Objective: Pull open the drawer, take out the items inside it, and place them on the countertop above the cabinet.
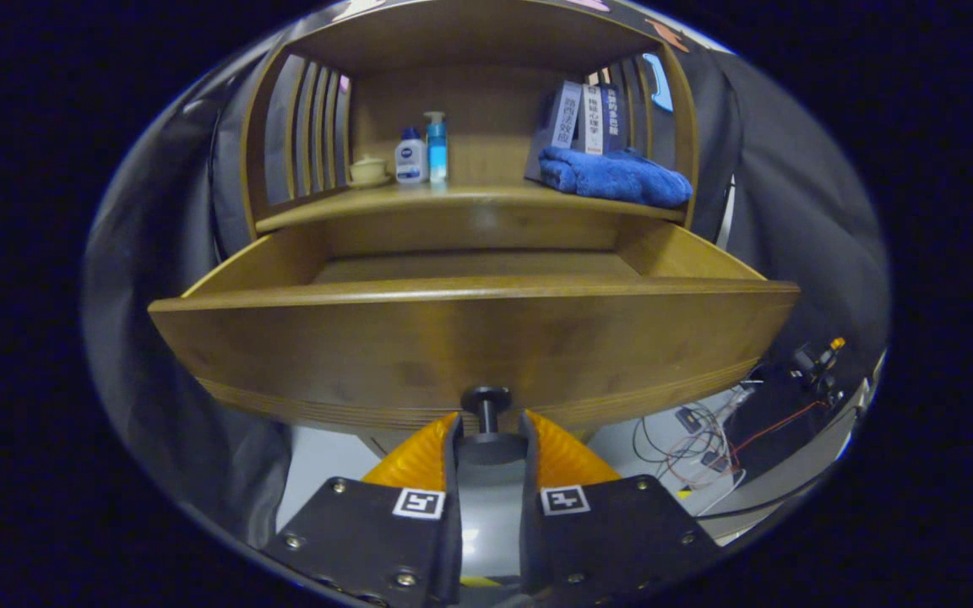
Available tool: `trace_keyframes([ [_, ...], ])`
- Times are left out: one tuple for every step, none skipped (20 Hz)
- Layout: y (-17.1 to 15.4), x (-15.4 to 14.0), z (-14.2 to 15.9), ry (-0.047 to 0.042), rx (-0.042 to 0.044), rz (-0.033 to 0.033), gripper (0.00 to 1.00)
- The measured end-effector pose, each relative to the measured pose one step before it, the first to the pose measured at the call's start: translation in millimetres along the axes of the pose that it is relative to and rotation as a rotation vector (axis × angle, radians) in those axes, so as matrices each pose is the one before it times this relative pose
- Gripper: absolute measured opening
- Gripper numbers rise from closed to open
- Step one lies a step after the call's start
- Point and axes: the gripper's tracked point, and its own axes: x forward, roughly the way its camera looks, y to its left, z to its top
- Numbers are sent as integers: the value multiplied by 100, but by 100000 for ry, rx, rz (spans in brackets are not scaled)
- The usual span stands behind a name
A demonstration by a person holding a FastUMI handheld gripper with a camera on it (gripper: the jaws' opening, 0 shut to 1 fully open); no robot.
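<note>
The gripper (487, 426) is closed on the dark round knob (486, 404) of the brown wooden drawer (470, 333), which stands pulled out, its front panel hiding whatever lies inside. Beyond it, the wooden countertop (461, 198) carries a small cream cup (367, 170), a white bottle (410, 157), a blue pump bottle (437, 148), a folded blue towel (613, 176) and upright books (586, 116); loose cables (706, 435) trail beside the fingers.

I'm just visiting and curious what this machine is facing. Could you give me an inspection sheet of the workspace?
Surface: wooden countertop above the drawer.
Job's things: drawer pulled open; its inside looks bare from here.
Clutter: blue towel, books, two bottles, small cup on the countertop.
Claw: claw closed on the drawer knob.
Cables: loose wires on the floor.
Surroundings: dark cloth booth walls.
</note>
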Motion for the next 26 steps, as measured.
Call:
trace_keyframes([
  [-83,-484,-467,955,-340,-558,27],
  [4,-494,-566,363,365,-177,27],
  [225,-346,-173,-712,1124,702,27],
  [19,-87,-46,-419,246,-204,27],
  [-118,15,11,212,-415,219,27],
  [-69,-23,-91,1004,-38,172,27],
  [-7,-26,-1,-180,863,630,27],
  [53,-82,-15,466,595,-266,32],
  [86,-190,-392,1192,-897,127,41],
  [84,-701,-292,780,-2090,-53,43],
  [331,-851,275,-1611,-1090,1189,46],
  [25,-874,855,-2927,-354,-27,51],
  [-58,-1035,1069,-3082,-187,-256,58],
  [58,-772,1508,-3664,-162,-528,58],
  [-136,-619,1706,-3260,-553,-1119,58],
  [-140,-683,1863,-3173,-1006,-1286,58],
  [56,102,1692,-2001,-1168,-948,57],
  [-62,421,1391,-1866,-967,-594,57],
  [-340,747,1543,-1728,-581,-723,57],
  [-277,1153,1246,-661,670,-1032,57],
  [69,1321,174,2493,809,159,57],
  [103,1220,361,1993,138,-160,57],
  [-156,1560,615,1445,158,68,58],
  [249,1160,398,1426,1074,813,58],
  [222,1258,238,1929,2216,446,58],
  [196,1037,26,3433,2408,320,57],
])
